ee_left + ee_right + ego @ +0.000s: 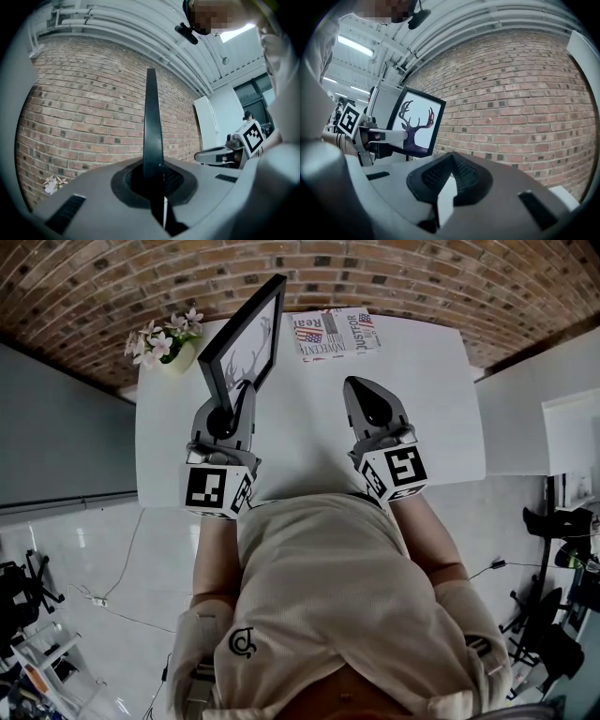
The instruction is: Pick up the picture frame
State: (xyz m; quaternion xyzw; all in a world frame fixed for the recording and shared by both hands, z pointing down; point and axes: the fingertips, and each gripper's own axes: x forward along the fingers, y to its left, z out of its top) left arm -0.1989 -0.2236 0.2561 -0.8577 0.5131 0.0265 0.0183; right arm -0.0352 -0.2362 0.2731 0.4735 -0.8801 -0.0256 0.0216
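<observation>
**Item:** picture frame (pixel 246 334), black border, white print of an antlered stag.

**Place:** over the counter's (pixel 431 409) far-left part. It is tilted and appears lifted clear of the counter top.

**Hold:** the left gripper (pixel 234 395) pinches the frame's lower edge, jaws nearly together on the thin border. The right gripper (pixel 362 386) is pressed together on nothing and hovers over the counter's middle.

**Handling (judged):**
- Rigid, flat and probably light.
- A one-edge pinch leaves a long lever above the jaws, so the frame may swing or slip if tipped.
- The border looks smooth, and any glazing would be fragile.
- The border is the best purchase, low and near its middle, never the print face.

**Also on the counter:** flowers (pixel 169 341) at the far-left corner and a printed paper (pixel 333 334) at the far edge.

**Not determinable:**
- The frame's back and any stand.
- Whether the front is glass.
- The exact pad contact, which the jaw housing covers.
- The frame's face in the left gripper view, which shows it edge-on only.
- The counter's near edge, hidden by the person's torso.
</observation>
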